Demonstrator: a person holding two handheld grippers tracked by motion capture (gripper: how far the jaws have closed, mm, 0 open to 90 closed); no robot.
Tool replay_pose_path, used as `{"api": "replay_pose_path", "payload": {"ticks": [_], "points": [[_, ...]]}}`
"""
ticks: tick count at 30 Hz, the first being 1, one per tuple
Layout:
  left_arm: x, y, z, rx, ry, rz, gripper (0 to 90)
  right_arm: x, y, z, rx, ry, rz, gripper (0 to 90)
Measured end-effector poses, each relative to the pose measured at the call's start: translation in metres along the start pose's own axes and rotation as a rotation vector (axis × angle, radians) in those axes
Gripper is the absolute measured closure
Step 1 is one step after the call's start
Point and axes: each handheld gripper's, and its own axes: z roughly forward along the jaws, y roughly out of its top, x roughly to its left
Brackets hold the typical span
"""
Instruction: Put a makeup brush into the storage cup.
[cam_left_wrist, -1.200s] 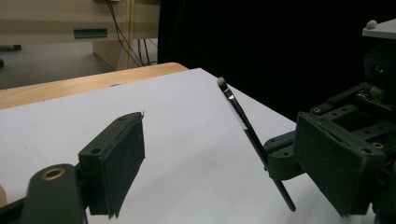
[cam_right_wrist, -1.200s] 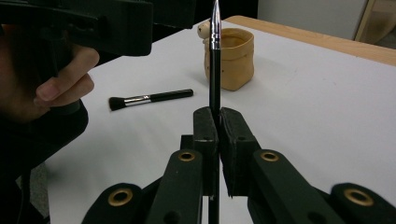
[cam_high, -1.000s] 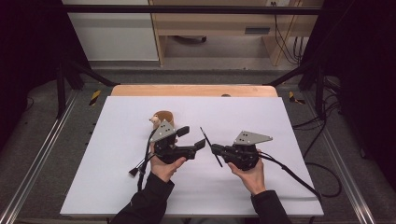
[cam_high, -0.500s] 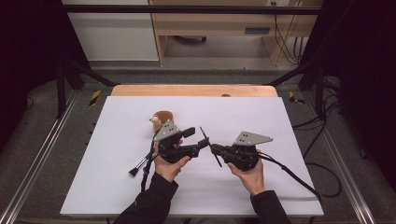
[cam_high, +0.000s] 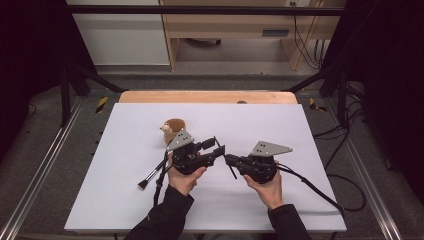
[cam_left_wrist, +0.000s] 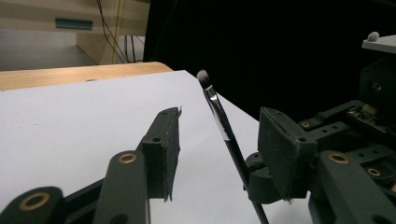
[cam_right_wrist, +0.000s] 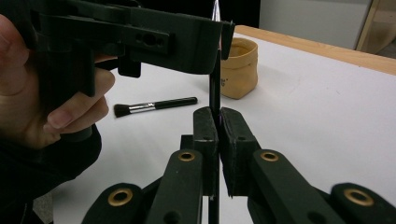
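You hold two tongs over the white table, one in each hand, their tips facing each other and nearly meeting. Your right gripper has its jaws pinched tight on one thin black brush, gripping its handle low down so that the shaft stands up out of the pads with the small grey tip at the top. In the high view that brush hangs as a short dark stick just below the right gripper's tips.

Your left gripper stands at a middling width, and its jaws have just been closing. The thin brush's shaft rises between its two pads, closer to the right-hand pad, and I cannot tell whether either pad touches it yet. From above, the left gripper sits just beside the right one's tips.

I count two brushes in all: the second brush, thicker with a dark bristle head, lies flat on the table behind your left gripper, by your left hand. One small tan pouch stands just beyond the left gripper.
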Motion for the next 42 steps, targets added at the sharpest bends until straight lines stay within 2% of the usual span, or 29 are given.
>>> {"api": "replay_pose_path", "payload": {"ticks": [9, 26, 42], "points": [[-0.0009, -0.0015, 0.0015, 0.002, -0.005, -0.032, 58.9, 0.0005, 0.0000, -0.0001, -0.005, 0.000, 0.000, 85.9], [-0.0034, -0.0041, 0.0031, -0.006, -0.016, -0.067, 76.0, 0.0015, 0.0001, 0.0002, -0.010, 0.001, -0.002, 85.9], [-0.0061, -0.0050, 0.0034, -0.013, -0.031, -0.086, 82.2, 0.0020, -0.0004, 0.0014, -0.006, 0.001, -0.007, 85.9]]}}
